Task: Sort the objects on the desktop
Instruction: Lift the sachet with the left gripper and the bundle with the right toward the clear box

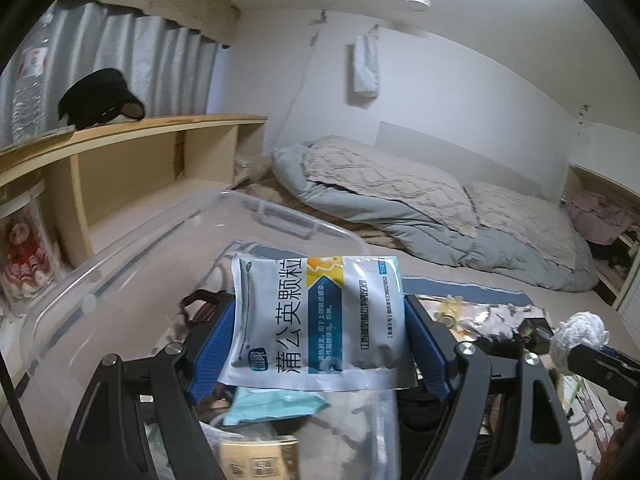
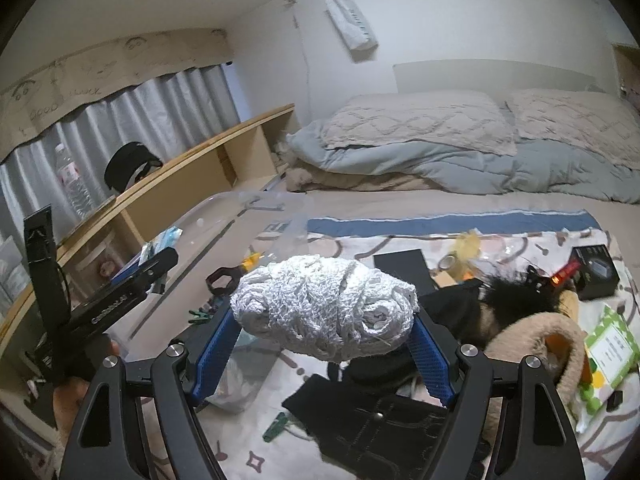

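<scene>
Item: your sachet [image 1: 316, 320], white and blue, printed 蒲公英颗粒 in large characters; smaller print unreadable. Item: valance [image 2: 100, 76] above the curtain behind it, hand-lettered "good luck".

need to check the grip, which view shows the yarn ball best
The right wrist view: the yarn ball fills the centre, clamped in the right gripper. The left wrist view shows only a small part of it at the right edge.

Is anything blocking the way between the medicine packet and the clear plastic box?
No. The left gripper holds the medicine packet right over the clear box; only a blue pack and other packets already lie inside.
</scene>
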{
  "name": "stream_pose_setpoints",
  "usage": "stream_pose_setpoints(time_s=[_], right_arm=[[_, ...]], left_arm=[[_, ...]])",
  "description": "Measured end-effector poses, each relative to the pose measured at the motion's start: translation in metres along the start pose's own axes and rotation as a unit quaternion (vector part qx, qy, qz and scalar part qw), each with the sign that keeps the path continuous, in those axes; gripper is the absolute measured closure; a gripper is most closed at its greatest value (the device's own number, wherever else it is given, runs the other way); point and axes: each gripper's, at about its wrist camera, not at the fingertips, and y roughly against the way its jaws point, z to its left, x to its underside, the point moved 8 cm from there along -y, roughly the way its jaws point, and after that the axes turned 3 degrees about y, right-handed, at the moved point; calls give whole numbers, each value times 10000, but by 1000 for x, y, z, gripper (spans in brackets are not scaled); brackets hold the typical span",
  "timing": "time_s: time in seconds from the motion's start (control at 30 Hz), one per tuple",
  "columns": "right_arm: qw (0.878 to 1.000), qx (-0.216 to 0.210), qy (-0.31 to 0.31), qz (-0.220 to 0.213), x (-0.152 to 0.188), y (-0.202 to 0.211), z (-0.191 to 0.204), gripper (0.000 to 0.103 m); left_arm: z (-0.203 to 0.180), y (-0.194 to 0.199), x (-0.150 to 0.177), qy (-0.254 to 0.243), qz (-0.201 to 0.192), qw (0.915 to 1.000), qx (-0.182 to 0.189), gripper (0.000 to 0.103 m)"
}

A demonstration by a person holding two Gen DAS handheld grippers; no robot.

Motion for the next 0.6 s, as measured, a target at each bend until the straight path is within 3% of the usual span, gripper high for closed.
stream_pose_setpoints(time_s=[0.23, 0.33, 0.6], right_arm=[[9997, -189, 139, 88, -3, -15, 26, 23], [9995, -225, 197, 141, -3, -22, 36, 23], [9983, -378, 372, 230, -4, -35, 64, 23]], left_arm=[[35, -13, 4, 190, 120, 9989, -405, 23], [41, -12, 3, 288, 94, 9989, -364, 23], [60, -9, 3, 303, 69, 9970, -704, 23]])
